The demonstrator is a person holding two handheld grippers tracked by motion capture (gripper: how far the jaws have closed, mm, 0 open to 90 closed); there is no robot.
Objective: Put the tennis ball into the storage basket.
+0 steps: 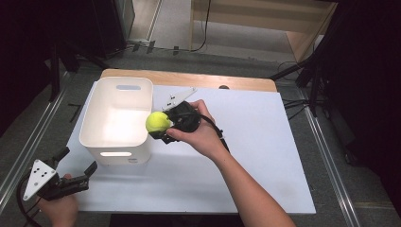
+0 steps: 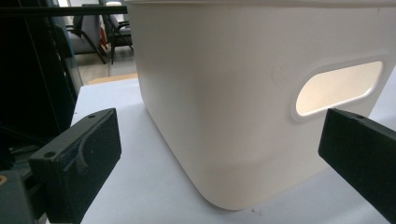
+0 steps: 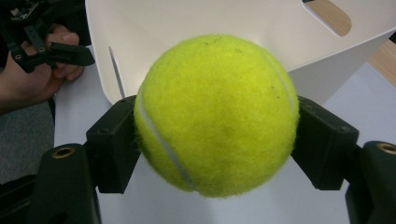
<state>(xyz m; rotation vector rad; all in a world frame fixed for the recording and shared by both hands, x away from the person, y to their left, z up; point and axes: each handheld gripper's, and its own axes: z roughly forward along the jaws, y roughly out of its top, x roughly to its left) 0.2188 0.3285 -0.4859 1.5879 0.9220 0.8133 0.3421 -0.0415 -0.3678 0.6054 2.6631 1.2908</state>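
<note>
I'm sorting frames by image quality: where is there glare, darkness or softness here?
High view: the white bin and white tabletop are evenly lit, the room edges fall to black. Left gripper view: the bin's handle slot glows bright, the near jaws look soft. Right gripper view: the tennis ball is sharp, its fuzz visible; the bin behind is slightly washed out.

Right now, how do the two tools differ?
The right tool is shut on the tennis ball; the left tool is open, holding nothing. The right tool sits raised at the white bin's rim; the left tool stays low near the table's front corner, facing the bin's wall. Both have black jaws.
</note>
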